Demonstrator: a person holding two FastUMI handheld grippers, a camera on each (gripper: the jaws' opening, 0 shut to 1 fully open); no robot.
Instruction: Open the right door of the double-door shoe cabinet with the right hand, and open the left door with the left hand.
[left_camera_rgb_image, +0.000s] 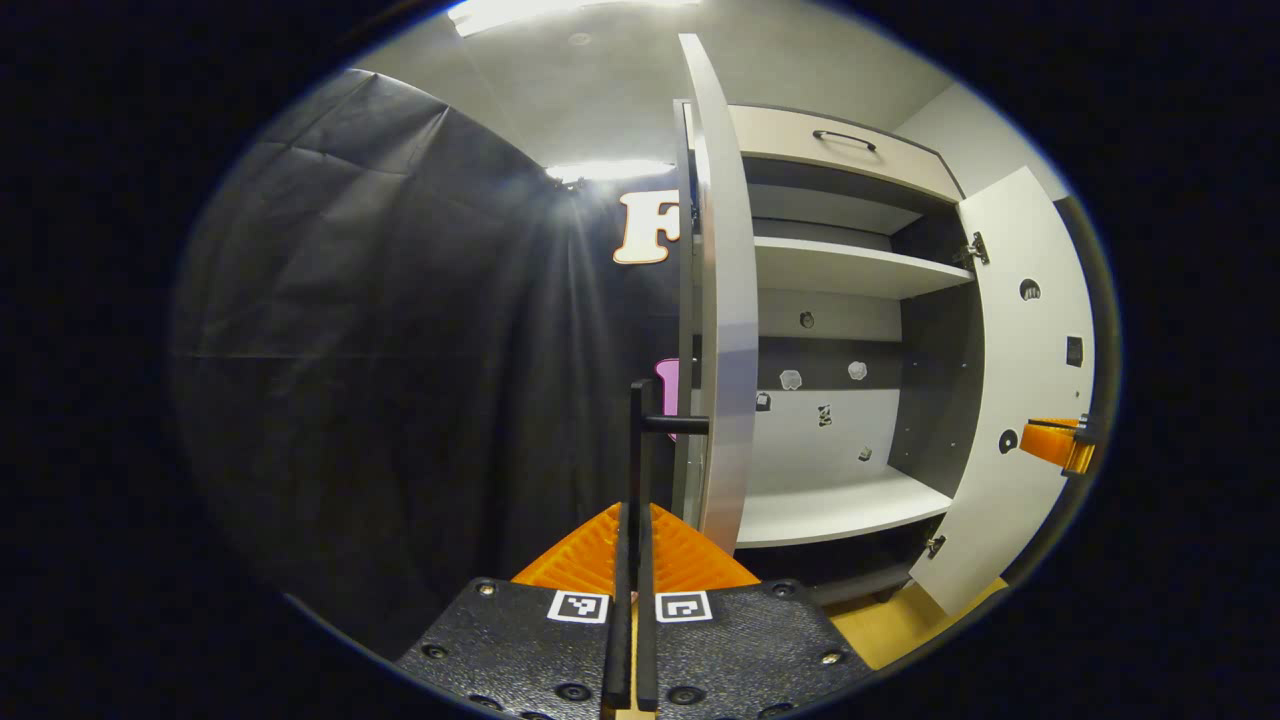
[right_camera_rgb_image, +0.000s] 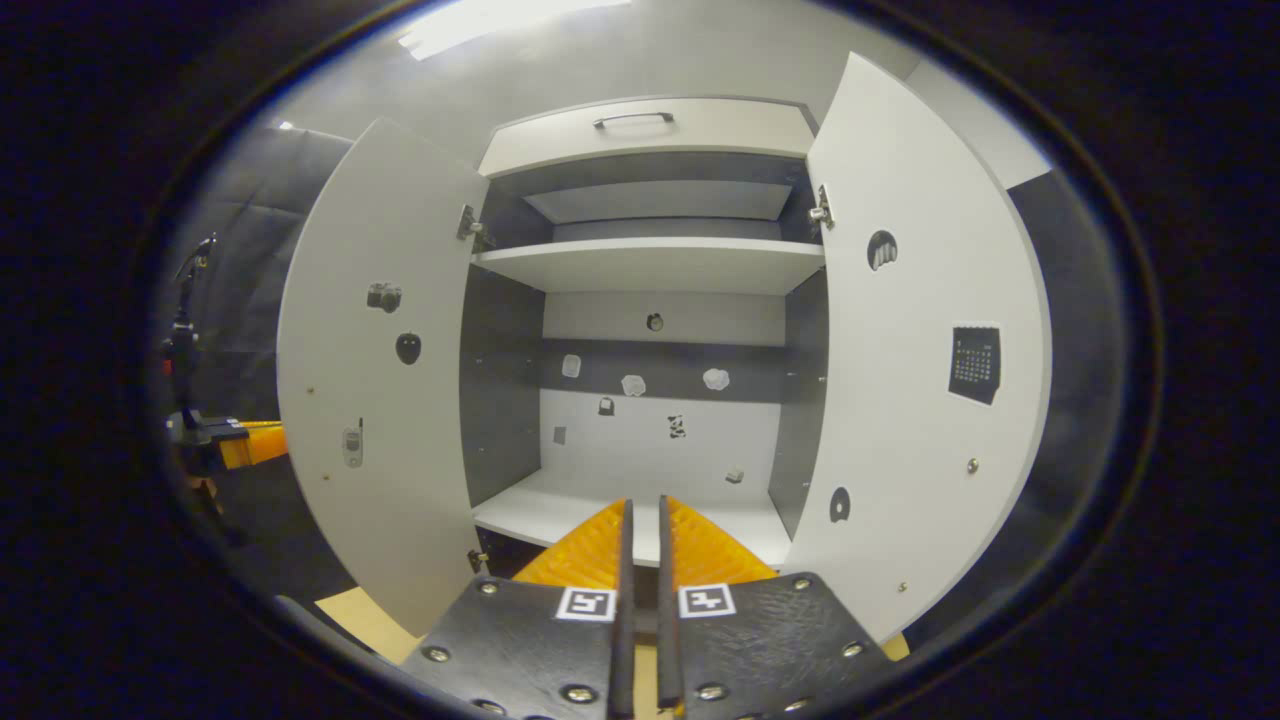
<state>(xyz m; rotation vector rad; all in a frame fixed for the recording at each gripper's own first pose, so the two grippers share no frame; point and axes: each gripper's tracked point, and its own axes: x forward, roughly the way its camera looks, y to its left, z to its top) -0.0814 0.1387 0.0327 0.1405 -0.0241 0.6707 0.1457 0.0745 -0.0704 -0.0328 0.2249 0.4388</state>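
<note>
In the left gripper view, the left gripper (left_camera_rgb_image: 633, 545) sits at the bottom with its two fingers drawn together and almost touching, only a thin slit between them, and nothing is seen pressed between them. Just ahead, the left door (left_camera_rgb_image: 722, 300) of the shoe cabinet (left_camera_rgb_image: 850, 270) stands swung out, seen nearly edge-on, and its dark bar handle (left_camera_rgb_image: 640, 440) rises right above the fingertips; whether the fingers touch the handle cannot be told. Past the door the cabinet interior lies open, with a pale upper shelf (left_camera_rgb_image: 850, 265) and a lower shelf (left_camera_rgb_image: 835, 510), a drawer (left_camera_rgb_image: 840, 150) with a dark pull on top, and small stickers on the back panel. The right door (left_camera_rgb_image: 1010, 400) hangs wide open at the far side, and the right gripper (left_camera_rgb_image: 1060, 442) shows at its outer edge. In the right gripper view, the right gripper (right_camera_rgb_image: 640, 540) points straight into the cabinet (right_camera_rgb_image: 655, 265), its fingers close together with a narrow gap and holding nothing. Both doors stand open, the left door (right_camera_rgb_image: 385, 380) and the right door (right_camera_rgb_image: 915, 350) flanking the shelves, each carrying small stickers. The left gripper (right_camera_rgb_image: 240, 440) shows beyond the left door's outer edge.
</note>
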